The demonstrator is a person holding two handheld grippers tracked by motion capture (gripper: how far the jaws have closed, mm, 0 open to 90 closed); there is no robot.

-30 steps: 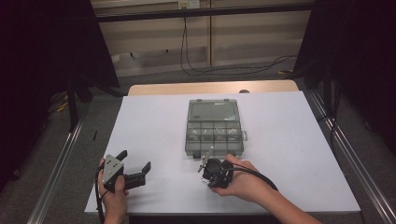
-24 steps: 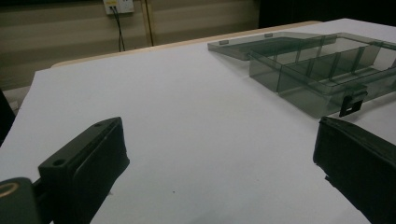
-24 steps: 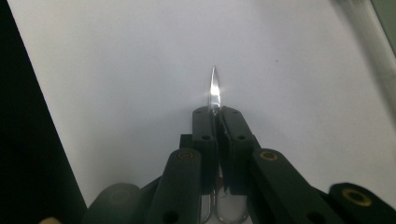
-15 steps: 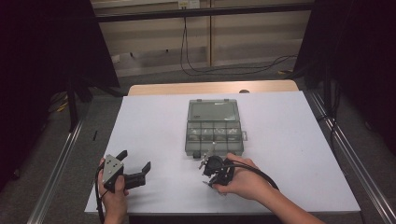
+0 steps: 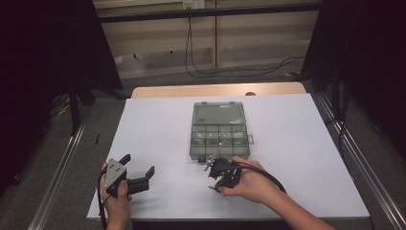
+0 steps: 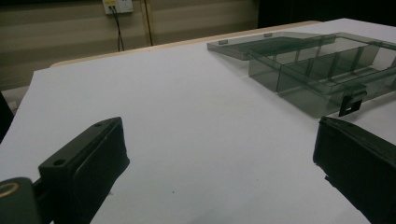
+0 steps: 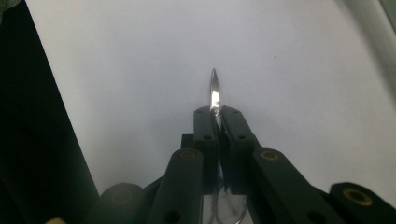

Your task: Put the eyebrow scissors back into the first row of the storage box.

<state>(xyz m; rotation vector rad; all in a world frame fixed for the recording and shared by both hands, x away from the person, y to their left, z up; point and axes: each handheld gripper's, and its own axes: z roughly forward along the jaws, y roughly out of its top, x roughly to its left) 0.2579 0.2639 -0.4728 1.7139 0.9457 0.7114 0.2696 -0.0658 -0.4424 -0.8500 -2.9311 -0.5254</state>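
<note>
Right gripper view: right gripper (image 7: 217, 111) clenched on shiny metal blade (image 7: 214, 91); left gripper (image 5: 139, 170) released, near organizer box (image 5: 219, 130).

A white table (image 5: 297, 143) fills the middle, with a strip of bare wood along its far edge. A grey see-through plastic box (image 5: 219, 130) sits near the centre, its lid part far and its row of small compartments near. At the near left, a hand (image 5: 116, 203) holds the left gripper (image 5: 139, 172) with its jaws spread apart. Just near the box, the right gripper (image 5: 214, 171) sits in the other hand (image 5: 251, 184), a black cable (image 5: 268, 173) looping over that hand.
</note>
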